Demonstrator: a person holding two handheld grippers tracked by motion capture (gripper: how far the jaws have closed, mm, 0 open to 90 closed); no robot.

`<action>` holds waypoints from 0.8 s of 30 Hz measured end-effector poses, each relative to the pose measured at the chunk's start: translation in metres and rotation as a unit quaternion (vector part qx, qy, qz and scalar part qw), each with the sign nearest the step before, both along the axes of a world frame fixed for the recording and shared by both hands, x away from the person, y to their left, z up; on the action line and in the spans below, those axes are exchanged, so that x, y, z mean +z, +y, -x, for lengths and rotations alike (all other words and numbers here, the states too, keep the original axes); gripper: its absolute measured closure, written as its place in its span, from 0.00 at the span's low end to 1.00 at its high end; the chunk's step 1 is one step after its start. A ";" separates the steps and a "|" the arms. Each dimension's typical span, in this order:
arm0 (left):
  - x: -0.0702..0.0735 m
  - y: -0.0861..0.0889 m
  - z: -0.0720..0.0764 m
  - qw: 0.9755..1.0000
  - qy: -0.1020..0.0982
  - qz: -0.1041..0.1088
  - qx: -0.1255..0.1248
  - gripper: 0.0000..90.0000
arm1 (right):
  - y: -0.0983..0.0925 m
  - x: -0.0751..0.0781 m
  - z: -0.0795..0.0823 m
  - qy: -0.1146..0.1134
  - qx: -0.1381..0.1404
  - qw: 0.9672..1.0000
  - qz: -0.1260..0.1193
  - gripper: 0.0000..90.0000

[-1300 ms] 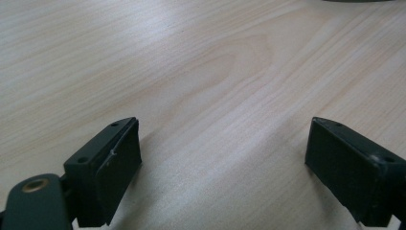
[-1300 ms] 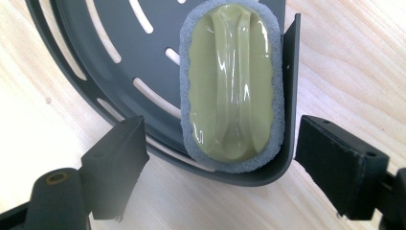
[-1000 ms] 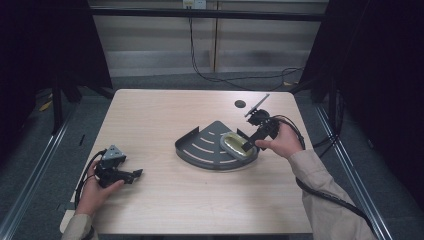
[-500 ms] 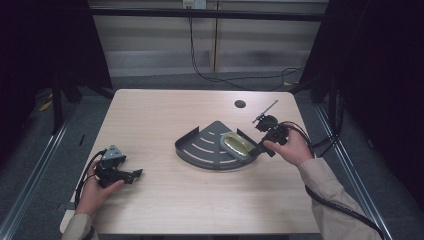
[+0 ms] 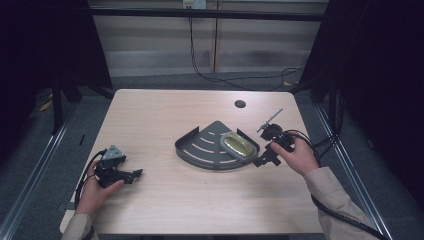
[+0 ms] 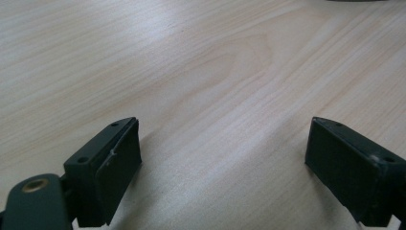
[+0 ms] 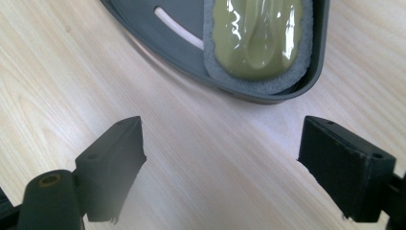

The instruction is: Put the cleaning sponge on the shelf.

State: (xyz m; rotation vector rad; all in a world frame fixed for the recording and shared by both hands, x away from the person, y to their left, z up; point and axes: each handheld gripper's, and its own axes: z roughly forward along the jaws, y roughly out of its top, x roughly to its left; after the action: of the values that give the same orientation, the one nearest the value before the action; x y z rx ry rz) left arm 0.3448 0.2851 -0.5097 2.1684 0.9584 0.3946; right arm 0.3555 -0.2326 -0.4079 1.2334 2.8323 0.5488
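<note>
Here, from the high view, a wooden table holds a dark grey tray shaped like a fan, with slots cut in it. It sits near the middle of the table. A grey sponge with a shiny green top lies inside the tray, at its right end, against the rim. The right gripper is just beside that end of the tray, not touching it, and nothing sits between them. Its jaws look apart, though they are small and dark from up here. A small round hole is in the table farther back. The left gripper is well apart from the tray, near the table's front left, with bare wood around it.

In the left gripper view, the two black jaws stand wide apart over the wood, holding nothing. A thin dark edge shows at the very top; it may be the tray.

In the right gripper view, the jaws are wide apart too, with only table between them. The tray's rim curves just ahead, and the sponge rests snug behind that rim.
</note>
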 end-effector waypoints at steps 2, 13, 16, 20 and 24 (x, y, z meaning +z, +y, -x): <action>0.000 0.000 0.000 1.000 0.000 0.000 0.000 0.13 | -0.001 -0.002 0.002 0.002 -0.001 1.000 0.002 0.17; 0.000 0.000 0.000 1.000 0.000 0.000 0.000 0.13 | -0.010 -0.017 0.012 0.006 0.001 1.000 -0.011 0.17; 0.000 0.000 0.000 1.000 0.000 0.000 0.000 0.13 | -0.013 -0.020 0.015 0.008 -0.003 1.000 -0.015 0.17; 0.000 0.000 0.000 1.000 0.000 0.000 0.000 0.13 | -0.018 -0.026 0.018 0.009 -0.003 1.000 -0.022 0.17; 0.000 0.000 0.000 1.000 0.000 0.000 0.000 0.13 | -0.022 -0.031 0.022 0.012 -0.009 1.000 -0.026 0.17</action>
State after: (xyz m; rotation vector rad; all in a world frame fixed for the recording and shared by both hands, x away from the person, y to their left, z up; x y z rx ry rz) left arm 0.3448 0.2851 -0.5097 2.1686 0.9581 0.3949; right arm 0.3337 -0.2547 -0.4392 1.2802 2.8424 0.6148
